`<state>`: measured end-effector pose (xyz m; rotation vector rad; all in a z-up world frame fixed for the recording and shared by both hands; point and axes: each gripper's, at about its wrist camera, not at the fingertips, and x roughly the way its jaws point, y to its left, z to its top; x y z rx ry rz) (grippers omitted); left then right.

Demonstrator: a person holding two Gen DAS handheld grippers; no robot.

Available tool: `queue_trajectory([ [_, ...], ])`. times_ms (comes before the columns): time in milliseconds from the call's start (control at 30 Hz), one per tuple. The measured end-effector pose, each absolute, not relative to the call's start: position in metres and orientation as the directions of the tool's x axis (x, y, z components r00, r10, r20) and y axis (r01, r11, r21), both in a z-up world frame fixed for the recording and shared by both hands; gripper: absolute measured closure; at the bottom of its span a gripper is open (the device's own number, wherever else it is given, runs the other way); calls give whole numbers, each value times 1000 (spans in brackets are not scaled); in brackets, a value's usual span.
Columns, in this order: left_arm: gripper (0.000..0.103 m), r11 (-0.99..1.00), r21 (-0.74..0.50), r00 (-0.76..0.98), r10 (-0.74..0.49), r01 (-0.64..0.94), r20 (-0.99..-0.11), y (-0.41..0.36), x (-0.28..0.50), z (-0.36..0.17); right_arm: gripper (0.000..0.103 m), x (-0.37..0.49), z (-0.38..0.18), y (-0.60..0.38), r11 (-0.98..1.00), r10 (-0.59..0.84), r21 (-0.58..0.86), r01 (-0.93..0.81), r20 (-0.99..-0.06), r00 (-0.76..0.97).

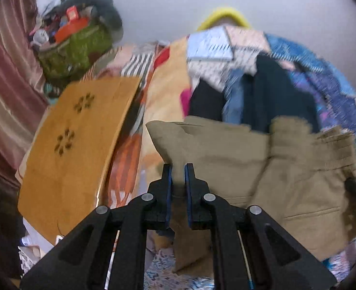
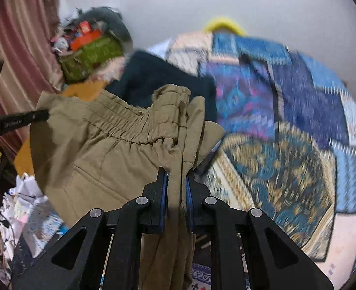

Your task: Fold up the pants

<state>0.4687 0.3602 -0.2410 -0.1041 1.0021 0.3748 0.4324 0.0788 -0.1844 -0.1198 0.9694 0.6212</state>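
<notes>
We hold the tan pants point(image 1: 226, 159) up over the patterned bed cover point(image 2: 299, 111), stretched sideways between our tongs. Our left gripper point(image 1: 178, 176) pinches one top corner; our right gripper point(image 2: 177, 181) squeezes the bunched waistband end.

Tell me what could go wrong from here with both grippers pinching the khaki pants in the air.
The left gripper pinches only a thin corner of the khaki pants, so it may slip. The right gripper clamps bunched waistband folds, so the fold may set crooked. The hanging cloth could also drag across the dark clothes behind it.
</notes>
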Motion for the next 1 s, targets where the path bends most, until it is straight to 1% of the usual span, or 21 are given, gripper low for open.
queue_trajectory([
  [33, 86, 931, 77, 475, 251, -356, -844, 364, 467, -247, 87, 433, -190, 75, 825, 435, 178, -536, -805, 402],
  [133, 84, 930, 15, 478, 202, -366, -855, 373, 454, -254, 77, 432, -190, 63, 831, 438, 201, -519, -810, 389],
  [200, 83, 931, -21, 487, 172, -365, -857, 374, 444, -252, 77, 426, -183, 59, 830, 438, 198, -522, -811, 388],
  [267, 83, 934, -50, 499, 143, -354, -855, 371, 429, -243, 77, 415, -169, 55, 830, 425, 156, -535, -798, 427],
  [367, 83, 944, -33, 517, 150, -328, -843, 357, 407, -222, 77, 398, -143, 48, 820, 428, 106, -562, -766, 480],
  [467, 83, 959, -19, 566, 151, -283, -810, 334, 378, -187, 77, 379, -110, 39, 807, 464, 104, -581, -719, 517],
  [600, 83, 975, -37, 667, 123, -221, -735, 300, 334, -128, 77, 340, -52, 24, 784, 535, 113, -611, -622, 572],
  [633, 80, 979, -34, 692, 116, -200, -712, 291, 322, -113, 77, 331, -41, 21, 779, 547, 111, -617, -601, 582],
  [767, 79, 988, 12, 779, 128, -153, -614, 249, 275, -56, 77, 283, 9, 12, 750, 603, 89, -656, -498, 623],
  [900, 79, 993, -2, 852, 103, -121, -513, 216, 222, -13, 77, 244, 40, 2, 731, 641, 64, -679, -406, 651],
  [1000, 79, 993, 6, 893, 110, -120, -436, 192, 180, 8, 77, 211, 59, -7, 721, 664, 52, -691, -340, 666],
])
